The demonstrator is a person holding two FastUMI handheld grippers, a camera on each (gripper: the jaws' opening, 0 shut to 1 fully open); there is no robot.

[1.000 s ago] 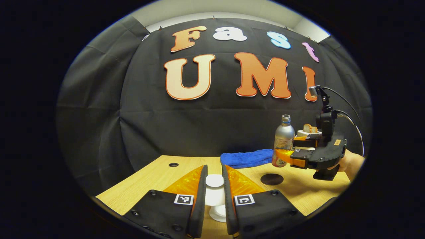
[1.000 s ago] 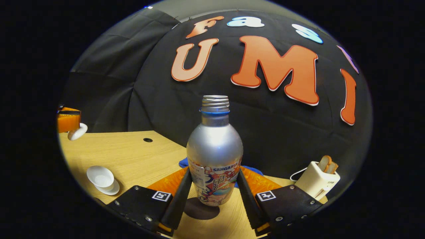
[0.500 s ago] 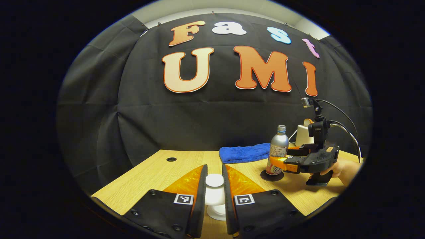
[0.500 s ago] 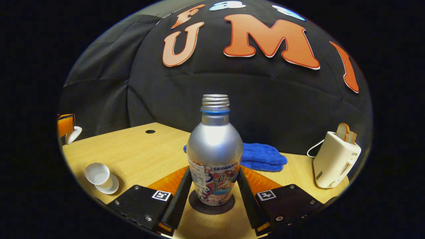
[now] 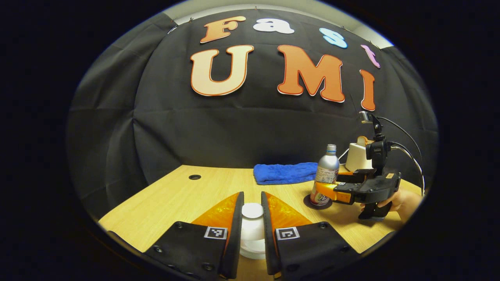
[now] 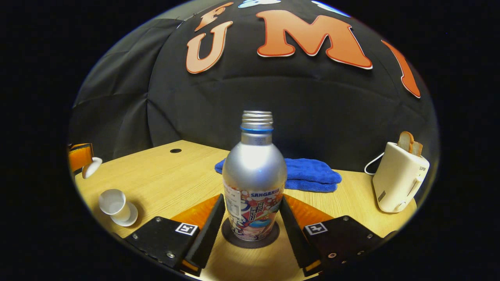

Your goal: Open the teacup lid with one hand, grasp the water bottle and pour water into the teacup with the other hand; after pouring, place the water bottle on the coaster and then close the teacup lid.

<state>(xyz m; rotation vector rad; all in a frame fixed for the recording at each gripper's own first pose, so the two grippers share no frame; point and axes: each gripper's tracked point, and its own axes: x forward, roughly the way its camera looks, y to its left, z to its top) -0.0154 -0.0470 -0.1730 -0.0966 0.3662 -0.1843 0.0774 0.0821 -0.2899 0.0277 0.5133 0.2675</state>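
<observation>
Wooden table [image 6: 164,179], water bottle [image 6: 254,183] upright on coaster [image 6: 250,239], right tool [image 6: 250,222] loosened beside it, left tool [image 5: 252,218] clamping lid [image 5: 252,211].

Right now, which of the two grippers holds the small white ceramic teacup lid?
The left gripper; its fingers clamp the lid, while the right gripper flanks the silver metal bottle.

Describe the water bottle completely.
The water bottle is silvery metal with a threaded, uncapped neck, a blue ring beneath it and a colourful printed label around its lower half. It stands upright on the dark round coaster, between the fingers of the right hand-held gripper; whether they still touch it is unclear.
</observation>
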